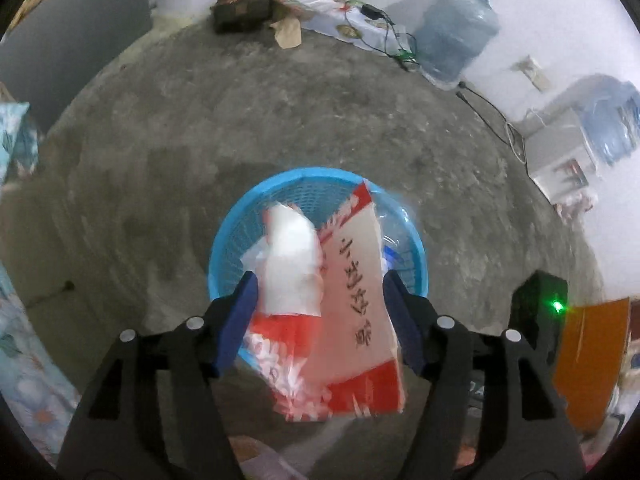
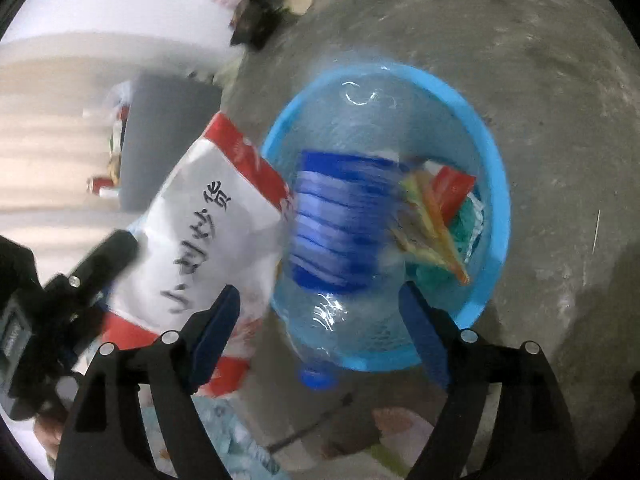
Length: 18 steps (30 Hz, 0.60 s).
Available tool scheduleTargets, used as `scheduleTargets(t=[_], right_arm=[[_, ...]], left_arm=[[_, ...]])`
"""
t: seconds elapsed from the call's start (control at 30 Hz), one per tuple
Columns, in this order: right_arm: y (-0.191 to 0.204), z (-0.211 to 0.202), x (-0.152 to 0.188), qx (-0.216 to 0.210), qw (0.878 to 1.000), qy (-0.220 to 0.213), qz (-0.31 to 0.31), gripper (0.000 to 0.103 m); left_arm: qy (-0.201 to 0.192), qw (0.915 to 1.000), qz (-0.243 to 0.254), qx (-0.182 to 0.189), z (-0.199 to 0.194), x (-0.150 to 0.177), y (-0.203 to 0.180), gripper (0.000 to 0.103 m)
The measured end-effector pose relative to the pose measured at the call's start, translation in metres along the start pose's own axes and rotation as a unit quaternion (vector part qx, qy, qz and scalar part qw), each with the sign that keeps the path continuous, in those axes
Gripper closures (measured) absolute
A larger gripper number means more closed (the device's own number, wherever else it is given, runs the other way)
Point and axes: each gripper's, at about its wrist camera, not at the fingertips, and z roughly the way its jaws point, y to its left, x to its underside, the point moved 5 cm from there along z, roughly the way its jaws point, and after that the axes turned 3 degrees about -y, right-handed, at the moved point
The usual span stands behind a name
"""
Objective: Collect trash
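A round blue plastic basket point(image 1: 240, 216) point(image 2: 496, 184) stands on the concrete floor. A red and white printed bag point(image 1: 360, 280) point(image 2: 208, 224) hangs blurred and loose over the basket's near rim, between the spread fingers of my open left gripper point(image 1: 320, 280). The blue pads are not pressing on it. A clear bottle with a blue label point(image 2: 340, 224), also blurred, is over the basket between the wide fingers of my open right gripper point(image 2: 319, 290), clear of the left pad. Red, green and yellow wrappers point(image 2: 440, 216) lie inside the basket.
Two large water jugs point(image 1: 456, 32) point(image 1: 608, 120) and black cables point(image 1: 480, 108) stand by the far wall. A dark box point(image 1: 244, 8) with papers sits at the back. Floral cloth point(image 1: 20, 320) lies at the left, an orange panel point(image 1: 592, 360) at the right.
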Motion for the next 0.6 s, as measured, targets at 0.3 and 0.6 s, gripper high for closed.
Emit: scheduleTargets(t=[0.3, 0.6], right_arm=[[-0.015, -0.048, 0.026, 0.011, 0.998, -0.066, 0.015, 0.024], [0.011, -0.125, 0.051, 0.031, 0.986, -0.163, -0.011, 0.024]], left_arm=[[-0.049, 0.9968, -0.013, 0.062, -0.039, 0.005, -0.016, 0.034], [-0.136, 0.9838, -0.018, 0.115, -0.177, 0.017, -0.014, 0.027]])
